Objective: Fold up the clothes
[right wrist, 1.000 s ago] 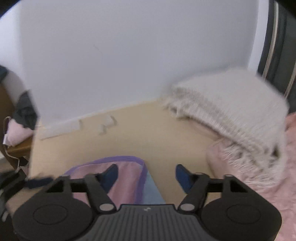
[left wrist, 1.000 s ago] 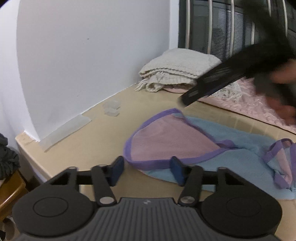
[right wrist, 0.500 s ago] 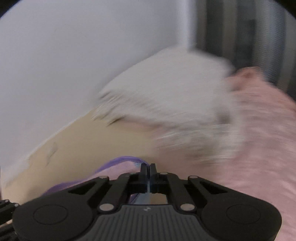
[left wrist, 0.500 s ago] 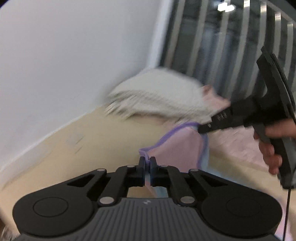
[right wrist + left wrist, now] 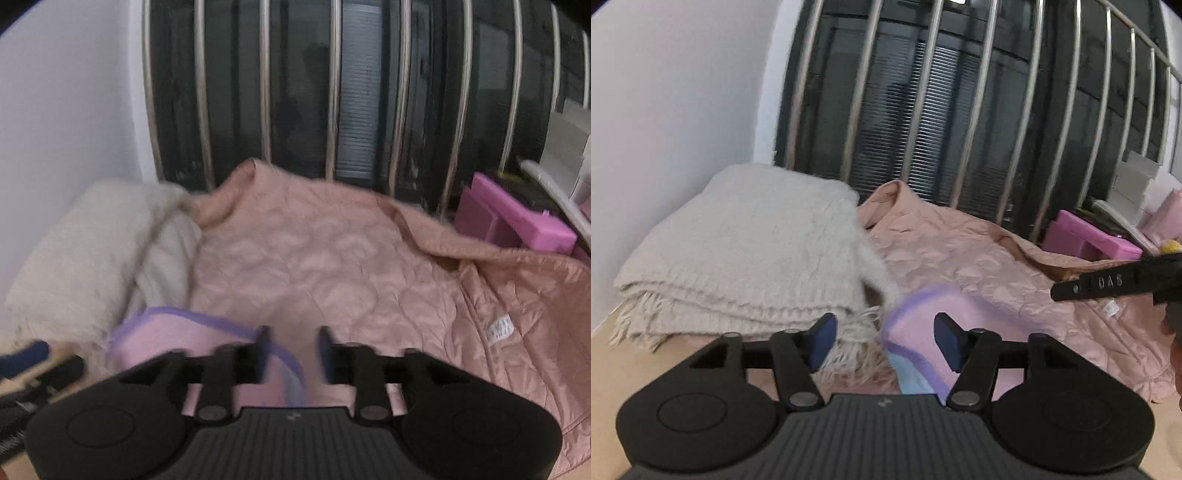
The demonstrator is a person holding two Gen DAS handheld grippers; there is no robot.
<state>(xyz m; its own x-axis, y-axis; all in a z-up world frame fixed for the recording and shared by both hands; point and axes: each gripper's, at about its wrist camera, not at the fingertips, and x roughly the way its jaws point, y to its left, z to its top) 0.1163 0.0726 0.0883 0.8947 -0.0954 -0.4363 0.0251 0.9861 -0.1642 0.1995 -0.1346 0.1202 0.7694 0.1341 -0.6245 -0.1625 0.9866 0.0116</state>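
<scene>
Garment [image 5: 945, 314], pink with purple trim, lies between both opening grippers, left [image 5: 884, 341] and right [image 5: 293, 354], neither pinching it. Dropped loose, its fold could slump open.

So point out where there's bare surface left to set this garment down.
Bare tan surface shows only at the left edge, in front of the folded cream blanket. Elsewhere it is crowded: the pink quilted coat covers the middle and right, with pink boxes behind.
</scene>
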